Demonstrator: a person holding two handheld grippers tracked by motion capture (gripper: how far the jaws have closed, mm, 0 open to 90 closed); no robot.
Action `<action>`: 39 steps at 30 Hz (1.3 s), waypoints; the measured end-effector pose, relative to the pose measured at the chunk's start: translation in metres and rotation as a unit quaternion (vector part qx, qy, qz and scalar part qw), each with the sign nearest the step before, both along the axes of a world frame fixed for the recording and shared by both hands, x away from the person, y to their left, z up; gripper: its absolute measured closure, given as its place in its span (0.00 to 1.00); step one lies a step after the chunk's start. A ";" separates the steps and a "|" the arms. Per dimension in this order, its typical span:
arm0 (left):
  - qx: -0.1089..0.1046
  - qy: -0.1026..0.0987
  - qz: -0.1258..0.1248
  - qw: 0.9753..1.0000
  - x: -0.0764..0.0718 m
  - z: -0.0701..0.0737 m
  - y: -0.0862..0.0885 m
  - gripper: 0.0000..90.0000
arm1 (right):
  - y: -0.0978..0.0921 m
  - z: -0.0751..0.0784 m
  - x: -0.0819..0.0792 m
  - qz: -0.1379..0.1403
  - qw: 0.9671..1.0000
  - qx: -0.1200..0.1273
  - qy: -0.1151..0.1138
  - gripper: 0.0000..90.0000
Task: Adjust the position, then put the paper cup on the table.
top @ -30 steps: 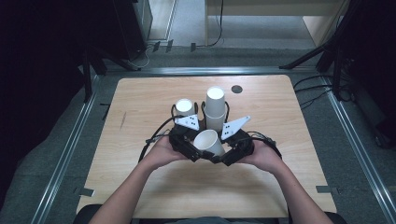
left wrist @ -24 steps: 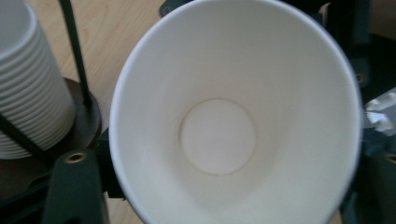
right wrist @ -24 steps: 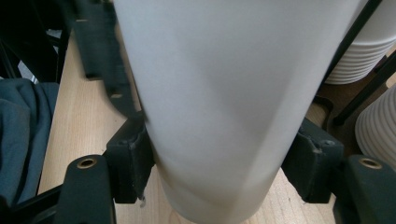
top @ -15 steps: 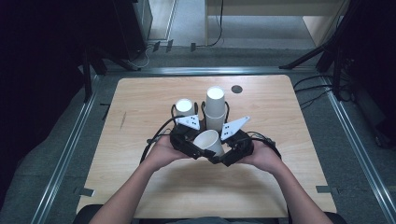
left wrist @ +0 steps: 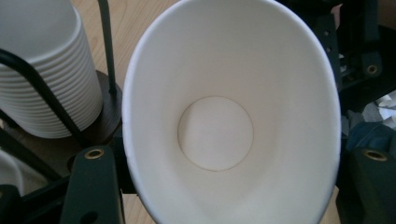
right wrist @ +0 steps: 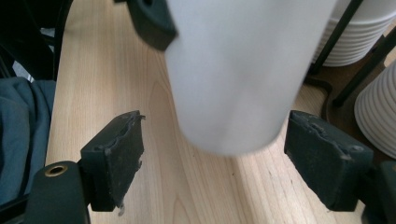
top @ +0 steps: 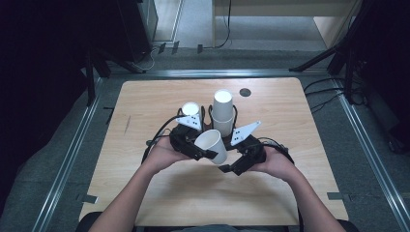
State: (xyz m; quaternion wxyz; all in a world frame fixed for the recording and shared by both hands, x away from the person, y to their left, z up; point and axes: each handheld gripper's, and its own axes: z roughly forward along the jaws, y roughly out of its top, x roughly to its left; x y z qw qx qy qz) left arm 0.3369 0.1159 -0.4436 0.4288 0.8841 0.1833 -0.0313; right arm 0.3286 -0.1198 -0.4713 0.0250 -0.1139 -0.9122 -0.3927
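A white paper cup point(top: 211, 144) lies tipped on its side above the table's middle, mouth toward the left hand. My left gripper point(top: 202, 152) is shut on it; in the left gripper view point(left wrist: 233, 158) the cup's rim point(left wrist: 140, 93) is squeezed into an oval between the jaws. My right gripper point(top: 233, 167) sits just right of the cup's base and is open. In the right gripper view point(right wrist: 219, 149) the cup's blurred bottom point(right wrist: 233, 93) hangs between and ahead of the wide-apart pads point(right wrist: 116, 154), not touching them.
Two stacks of white cups stand in black wire holders behind the hands, a short one point(top: 192, 110) and a taller one point(top: 223, 108). A small dark disc point(top: 245, 92) lies near the far edge of the wooden table point(top: 145, 96). Metal rails run along both sides.
Both hands and the cup have shifted only slightly. The left gripper keeps its hold and the right stays open by the cup's base.
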 end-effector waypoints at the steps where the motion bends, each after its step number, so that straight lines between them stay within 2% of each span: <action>1: 0.007 -0.001 -0.001 1.000 0.000 0.000 0.000 0.37 | -0.001 0.000 -0.001 -0.002 1.000 -0.001 -0.002 0.22; 5: 0.023 -0.004 -0.007 1.000 -0.001 0.000 0.000 0.37 | -0.005 0.000 -0.001 -0.002 1.000 -0.003 -0.003 0.22; 12: 0.055 -0.010 -0.021 0.998 -0.002 0.000 0.003 0.37 | -0.014 0.002 -0.001 -0.020 1.000 0.000 -0.003 0.22; 14: 0.058 -0.009 -0.021 0.998 -0.002 0.000 0.005 0.37 | -0.016 0.000 0.000 -0.026 1.000 -0.003 -0.012 0.22; 19: 0.070 -0.012 -0.022 0.997 0.000 0.000 0.009 0.37 | -0.022 -0.002 0.001 -0.041 0.999 -0.010 -0.018 0.22; 21: 0.082 -0.019 -0.022 0.996 0.000 0.000 0.011 0.37 | -0.024 -0.001 0.001 -0.043 0.999 -0.011 -0.026 0.22; 28: 0.077 -0.005 -0.013 0.997 0.005 0.000 0.025 0.37 | -0.034 0.003 0.006 -0.068 0.997 0.004 -0.035 0.22; 39: 0.079 0.001 0.012 0.997 0.003 -0.002 0.042 0.37 | -0.044 -0.001 0.014 -0.072 0.997 -0.012 -0.021 0.22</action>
